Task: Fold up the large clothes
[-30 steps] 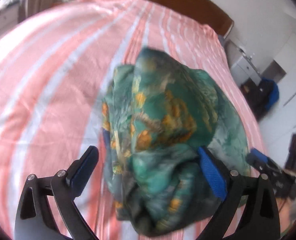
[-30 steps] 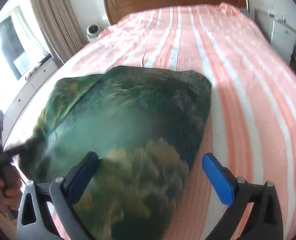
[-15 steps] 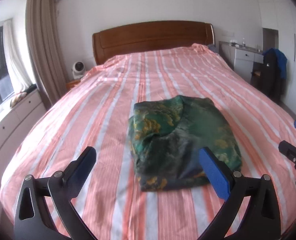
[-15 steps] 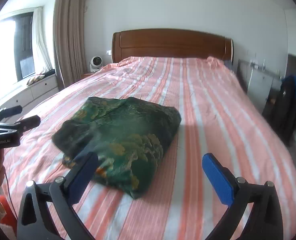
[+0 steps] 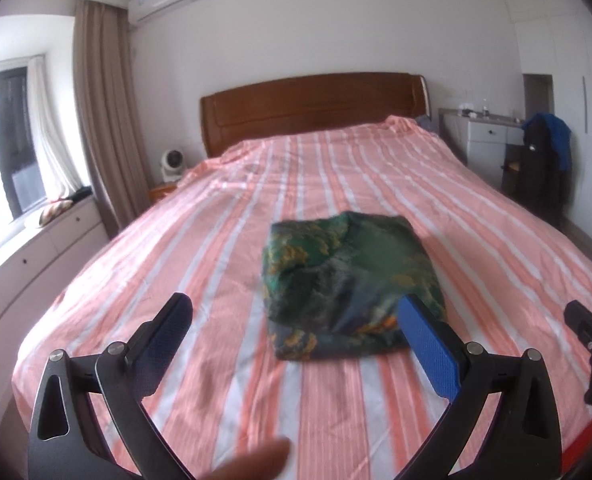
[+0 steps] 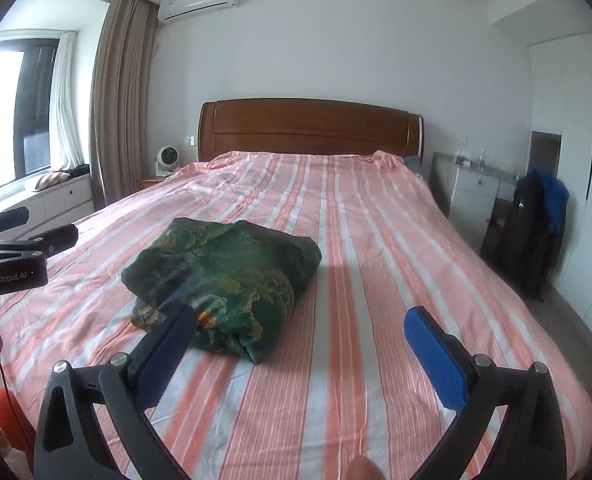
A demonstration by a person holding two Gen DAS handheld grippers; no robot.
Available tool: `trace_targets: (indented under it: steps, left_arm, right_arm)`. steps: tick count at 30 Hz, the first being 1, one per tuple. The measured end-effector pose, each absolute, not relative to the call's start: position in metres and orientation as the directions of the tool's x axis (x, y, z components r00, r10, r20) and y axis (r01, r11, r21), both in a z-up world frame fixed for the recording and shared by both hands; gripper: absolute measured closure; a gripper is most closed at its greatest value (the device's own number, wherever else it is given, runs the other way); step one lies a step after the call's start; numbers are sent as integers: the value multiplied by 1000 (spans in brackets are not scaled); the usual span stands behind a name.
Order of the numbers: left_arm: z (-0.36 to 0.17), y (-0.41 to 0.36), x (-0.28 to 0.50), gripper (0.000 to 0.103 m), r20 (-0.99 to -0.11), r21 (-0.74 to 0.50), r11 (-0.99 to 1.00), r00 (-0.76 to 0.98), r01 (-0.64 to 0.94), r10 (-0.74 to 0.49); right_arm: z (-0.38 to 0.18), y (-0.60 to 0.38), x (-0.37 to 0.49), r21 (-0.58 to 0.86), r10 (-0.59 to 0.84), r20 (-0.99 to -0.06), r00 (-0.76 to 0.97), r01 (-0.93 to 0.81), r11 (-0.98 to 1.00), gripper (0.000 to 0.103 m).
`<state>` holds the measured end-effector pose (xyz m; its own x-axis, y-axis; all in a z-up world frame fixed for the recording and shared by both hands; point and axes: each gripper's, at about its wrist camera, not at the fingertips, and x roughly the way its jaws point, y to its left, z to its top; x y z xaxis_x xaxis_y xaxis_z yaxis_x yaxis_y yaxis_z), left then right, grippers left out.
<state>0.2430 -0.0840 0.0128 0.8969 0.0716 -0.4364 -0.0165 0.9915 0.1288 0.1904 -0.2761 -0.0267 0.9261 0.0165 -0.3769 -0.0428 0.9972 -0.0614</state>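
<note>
Bed (image 5: 200, 264): big one, fills most of both views, covered in a smooth sheet of salmon-pink and white stripes running toward a curved, glossy brown wooden headboard (image 6: 311, 128); near edge cut off by the frames.
Curtain (image 6: 120, 96): long beige drape, soft vertical pleats, hanging by the window on the left.
Folded garment (image 5: 347, 284): here's our piece, a thick, roughly square bundle of shiny dark green cloth with yellow-orange printed patches, lying on the bed near its foot end, about mid-width; rumpled at the near edge, layers bulging; a bit blurred in the left wrist view, and the kind of garment can't be made out.
Dark jacket (image 6: 535, 232): black with a blue piece on top, draped over something at the right wall; what it hangs on is hidden.
Left gripper (image 5: 296, 344): black metal frame, flat blue textured pads; jaws spread wide, nothing between them, held over the bed's foot end with the bundle beyond; right pad overlaps the bundle's corner in the view, contact not clear.
Right gripper (image 6: 303, 340): same build, jaws wide apart and empty; left pad overlaps the bundle's near edge in the view.
Small fan (image 6: 167, 160): round, white, on the bedside stand.
Fingertip (image 5: 252, 460): blurred, poking in at the bottom edge.
</note>
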Motion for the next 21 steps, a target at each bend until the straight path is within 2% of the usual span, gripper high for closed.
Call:
trace_targets:
  steps: [4, 7, 11, 13, 17, 21]
  left_arm:
    - [-14, -78, 214, 0, -480, 97, 995, 877, 23, 27]
    - [-39, -73, 193, 0, -561, 45, 998, 828, 46, -13]
    - [-60, -76, 176, 0, -648, 59, 998, 762, 35, 11]
    - [-62, -79, 170, 0, -665, 67, 997, 747, 35, 18]
    - [-64, -84, 167, 0, -676, 84, 996, 736, 32, 33]
    - [-68, -89, 169, 0, -671, 139, 990, 737, 11, 86]
  right_arm:
    - [-42, -273, 165, -37, 38, -405, 914, -58, 998, 0]
    - [-67, -266, 147, -44, 25, -504, 864, -54, 998, 0]
    - [-96, -254, 122, -92, -6, -620, 785, -65, 994, 0]
    - [-103, -253, 115, -73, 1, -653, 758, -64, 995, 0]
    - [-109, -252, 111, -35, 37, -684, 728, -83, 996, 0]
    - [-108, -249, 109, -52, 31, -667, 744, -87, 995, 0]
